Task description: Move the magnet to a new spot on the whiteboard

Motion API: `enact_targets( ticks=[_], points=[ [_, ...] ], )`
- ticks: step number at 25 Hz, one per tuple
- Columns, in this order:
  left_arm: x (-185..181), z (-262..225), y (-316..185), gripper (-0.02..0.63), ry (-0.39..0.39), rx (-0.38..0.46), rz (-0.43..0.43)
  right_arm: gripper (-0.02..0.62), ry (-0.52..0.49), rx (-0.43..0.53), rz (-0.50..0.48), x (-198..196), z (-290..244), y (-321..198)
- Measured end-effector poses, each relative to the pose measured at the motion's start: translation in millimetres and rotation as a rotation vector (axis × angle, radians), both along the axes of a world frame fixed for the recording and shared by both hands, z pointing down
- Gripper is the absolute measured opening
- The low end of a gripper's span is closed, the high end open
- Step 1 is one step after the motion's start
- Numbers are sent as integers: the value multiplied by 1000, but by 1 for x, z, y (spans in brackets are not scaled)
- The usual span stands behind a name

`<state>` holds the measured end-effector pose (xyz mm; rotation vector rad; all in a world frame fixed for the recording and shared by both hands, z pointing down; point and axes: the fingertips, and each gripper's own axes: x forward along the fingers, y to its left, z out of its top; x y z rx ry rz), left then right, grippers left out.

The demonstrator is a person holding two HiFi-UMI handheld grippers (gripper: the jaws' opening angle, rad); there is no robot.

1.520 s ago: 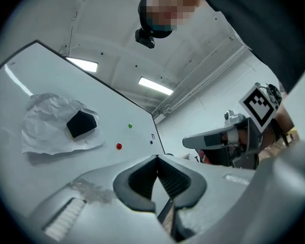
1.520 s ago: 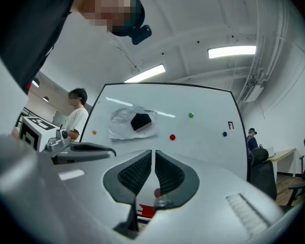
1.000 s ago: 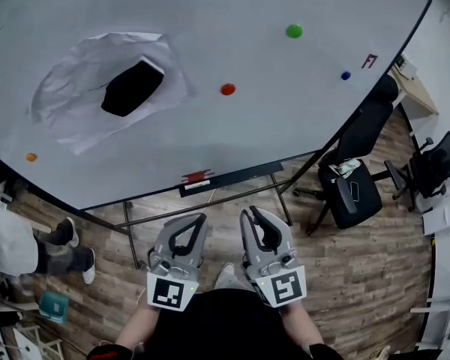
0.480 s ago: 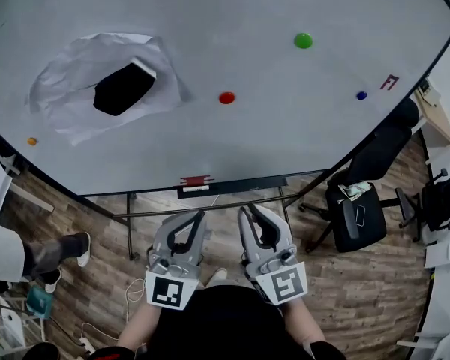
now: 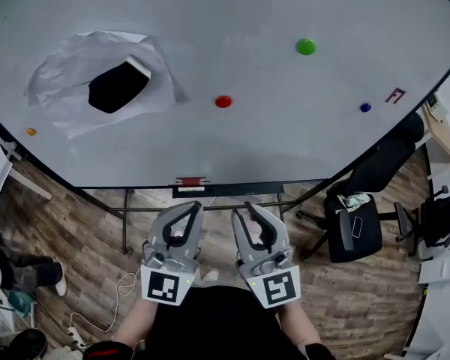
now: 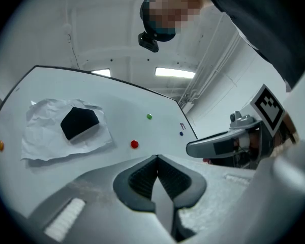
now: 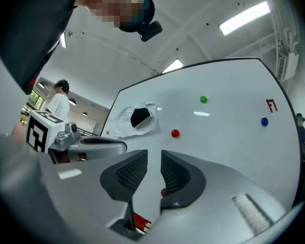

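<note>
jaws are just opening slightly on the empty right gripper (image 7: 153, 159), meeting bare on the left gripper (image 6: 156, 160), and the red magnet (image 5: 223, 101) is clinging to the whiteboard (image 5: 285, 148) well ahead, likely light, hard, slick, wanting a rim pinch.

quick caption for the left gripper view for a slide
Left gripper, jaws shut and empty, aimed at a whiteboard with a red magnet, a green magnet and crumpled paper.

I've just been opening my right gripper (image 7: 153, 156), with nothing between its jaws. The bystander's legs (image 5: 30, 267) have moved off toward the lower left, away from the whiteboard (image 5: 247, 152) and its left edge.
</note>
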<state>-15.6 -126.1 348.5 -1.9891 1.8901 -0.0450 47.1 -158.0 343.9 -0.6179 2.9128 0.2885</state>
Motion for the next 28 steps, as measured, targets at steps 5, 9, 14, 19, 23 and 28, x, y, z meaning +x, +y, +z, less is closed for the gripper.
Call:
enact_targets(
  ticks=[5, 9, 14, 19, 23, 28],
  points=[
    [-1, -4, -11, 2, 4, 11, 23, 72, 0, 25, 25, 0, -5, -10],
    [-10, -9, -21, 2, 16, 21, 36, 72, -3, 51, 39, -8, -12, -15],
    [-24, -20, -37, 2, 22, 43, 45, 72, 7, 67, 60, -22, -20, -33],
    [-40, -16, -47, 2, 26, 23, 57, 80, 4, 69, 100, -43, -23, -53],
    [-53, -15, -59, 2, 16, 16, 80, 94, -13, 90, 145, -56, -31, -65],
    [-64, -23, -70, 2, 23, 33, 114, 98, -5, 107, 185, -70, -37, -79]
  ],
)
